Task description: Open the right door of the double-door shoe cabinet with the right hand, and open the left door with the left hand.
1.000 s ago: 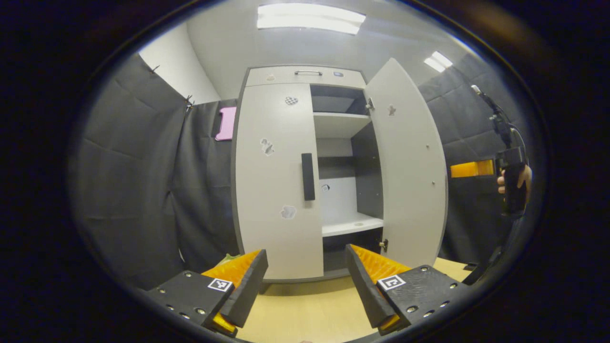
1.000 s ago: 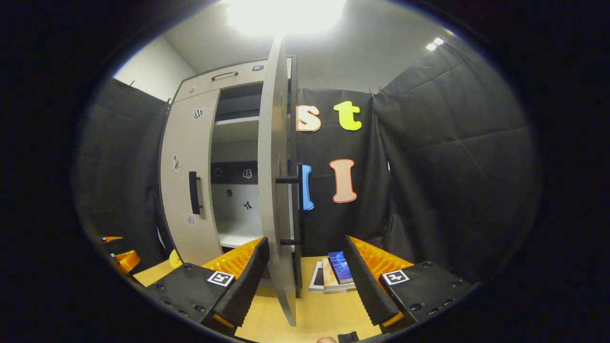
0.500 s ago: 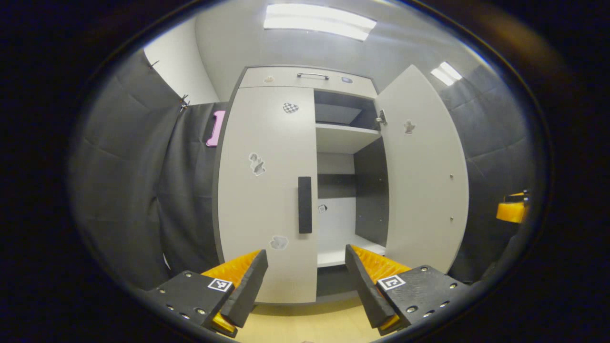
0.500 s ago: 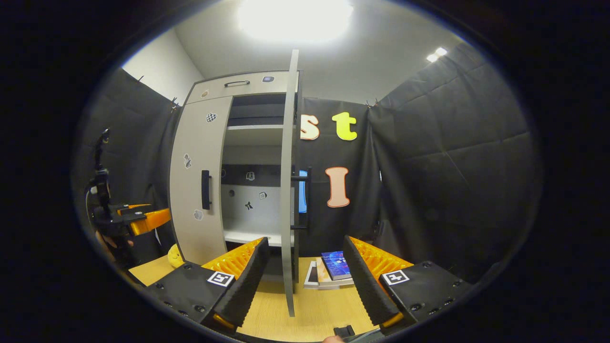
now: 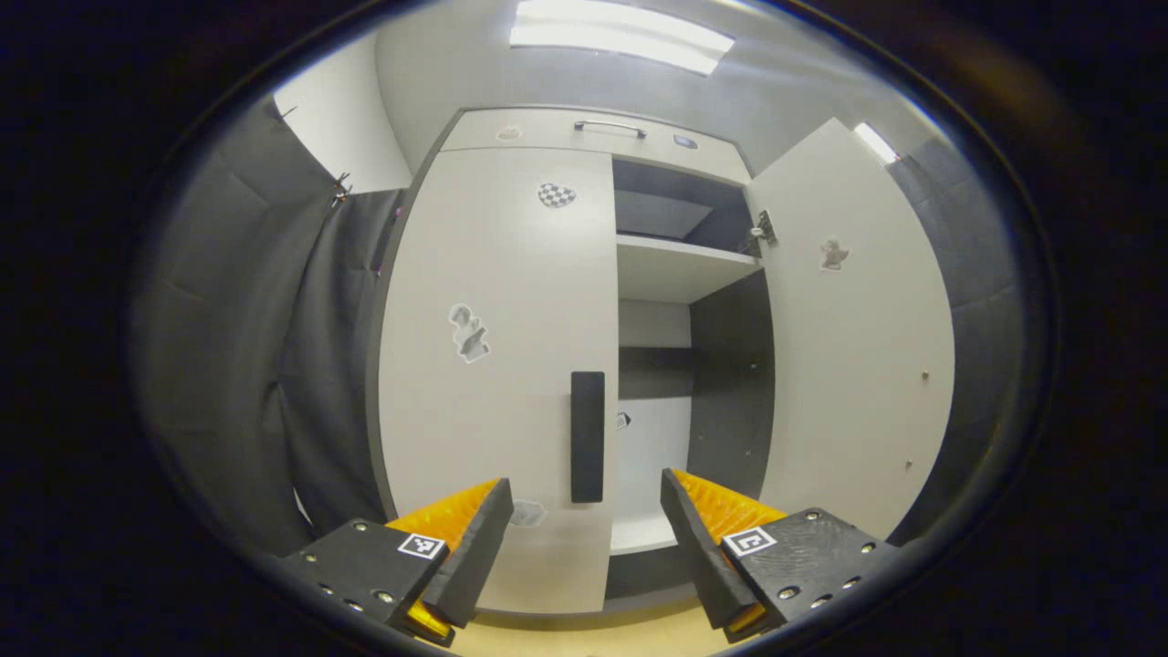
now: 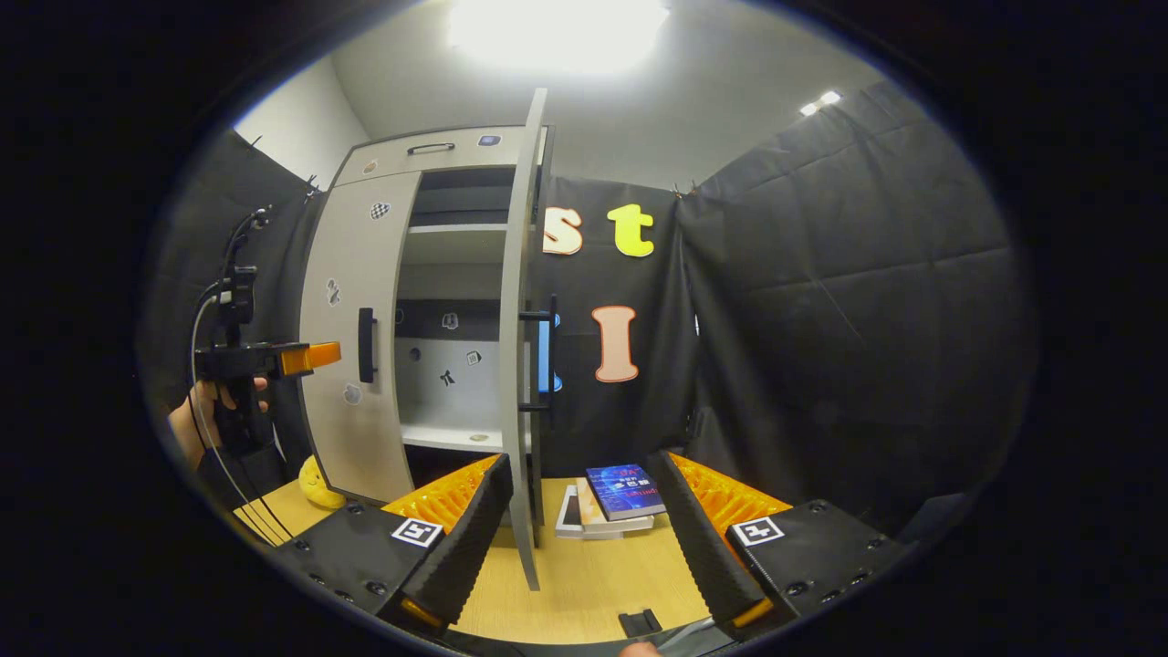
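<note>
shoe cabinet [image 5: 584, 141] stands on the table, straight ahead | right door [image 5: 849, 347] swung open | left door [image 5: 502, 365] closed, handle [image 5: 587, 436] between left gripper [image 5: 584, 547] fingers, spread, touching nothing | right gripper [image 6: 579, 547] fingers spread, empty, astride right door's edge

The shoe cabinet [image 5: 511, 383] has pale grey doors, dark inner walls and black handles [image 5: 587, 436] (1 sticker [image 5: 555, 194] is black-and-white checkered); a blue-covered book [image 6: 625, 479] lies beside it.
</note>
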`<state>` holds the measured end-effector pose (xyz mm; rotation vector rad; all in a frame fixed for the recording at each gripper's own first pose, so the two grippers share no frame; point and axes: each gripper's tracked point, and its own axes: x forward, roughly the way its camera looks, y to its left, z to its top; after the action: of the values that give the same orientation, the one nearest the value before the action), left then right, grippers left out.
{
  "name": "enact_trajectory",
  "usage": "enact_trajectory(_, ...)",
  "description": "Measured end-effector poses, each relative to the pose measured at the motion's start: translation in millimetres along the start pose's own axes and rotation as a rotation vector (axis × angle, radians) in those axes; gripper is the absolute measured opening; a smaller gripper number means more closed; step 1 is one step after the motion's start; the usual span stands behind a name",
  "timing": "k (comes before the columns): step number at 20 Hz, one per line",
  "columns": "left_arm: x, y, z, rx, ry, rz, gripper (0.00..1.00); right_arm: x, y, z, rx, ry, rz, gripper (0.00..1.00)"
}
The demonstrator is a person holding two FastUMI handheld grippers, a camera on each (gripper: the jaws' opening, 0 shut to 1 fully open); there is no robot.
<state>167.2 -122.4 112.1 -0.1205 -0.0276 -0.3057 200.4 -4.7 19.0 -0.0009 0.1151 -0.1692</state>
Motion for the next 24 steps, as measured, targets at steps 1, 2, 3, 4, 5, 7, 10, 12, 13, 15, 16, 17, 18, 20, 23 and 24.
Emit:
enact_trajectory(1, 7.7, 1.4, -1.1, -0.003, 0.003, 0.002, 0.95, -1.6, -0.4, -1.2, 0.000, 0.003, -0.002, 0.99)
enact_trajectory(2, 17.2, 1.7, -1.7, -0.006, 0.012, -0.002, 0.94, -3.4, 0.2, -3.0, -0.001, 0.006, -0.006, 0.96)
enact_trajectory(3, 25.7, 2.6, -3.2, -0.014, 0.019, -0.002, 0.95, -5.2, -0.3, -4.3, -0.001, 0.009, -0.009, 0.96)
enact_trajectory(4, 33.8, 3.0, -2.6, -0.022, 0.017, -0.002, 0.95, -6.4, 0.1, -7.3, -0.002, 0.016, -0.011, 0.96)
enact_trajectory(5, 42.1, 4.2, -2.7, -0.024, 0.016, 0.000, 0.94, -8.4, -0.3, -10.5, -0.003, 0.025, -0.015, 0.96)
enact_trajectory(7, 58.7, 10.1, -3.3, -0.007, 0.016, 0.021, 0.94, -12.3, -1.1, -19.8, -0.002, 0.049, -0.018, 0.99)
enact_trajectory(10, 80.8, 12.2, -12.4, 0.017, 0.049, 0.034, 0.94, -17.7, -4.5, -30.0, 0.005, 0.083, -0.032, 0.99)
enact_trajectory(12, 91.6, 11.8, -17.9, 0.019, 0.070, 0.037, 0.95, -20.6, -7.0, -35.0, 0.007, 0.098, -0.044, 0.99)
enact_trajectory(13, 96.4, 12.4, -19.2, 0.022, 0.076, 0.044, 0.94, -20.8, -7.6, -36.5, 0.010, 0.105, -0.047, 0.99)
enact_trajectory(15, 102.6, 12.8, -21.5, 0.030, 0.078, 0.051, 0.93, -22.0, -8.0, -38.4, 0.014, 0.113, -0.051, 0.99)
enact_trajectory(16, 106.6, 13.3, -22.0, 0.035, 0.080, 0.056, 0.93, -23.0, -9.9, -40.0, 0.013, 0.117, -0.055, 0.99)
enact_trajectory(17, 109.8, 15.7, -22.0, 0.042, 0.076, 0.065, 0.94, -23.9, -12.2, -40.9, 0.010, 0.120, -0.063, 0.99)
enact_trajectory(18, 111.0, 18.9, -20.9, 0.043, 0.072, 0.081, 0.93, -23.6, -13.4, -41.9, 0.007, 0.124, -0.069, 0.99)
enact_trajectory(20, 115.0, 20.8, -25.7, 0.023, 0.083, 0.082, 0.81, -25.2, -14.5, -42.5, 0.004, 0.129, -0.070, 0.99)
enact_trajectory(23, 114.2, 18.2, -24.6, 0.002, 0.077, 0.072, 0.74, -24.0, -15.8, -41.2, 0.002, 0.126, -0.069, 0.99)
enact_trajectory(24, 114.4, 12.6, -24.1, 0.003, 0.078, 0.055, 0.71, -24.8, -16.9, -41.8, 0.004, 0.126, -0.069, 0.99)
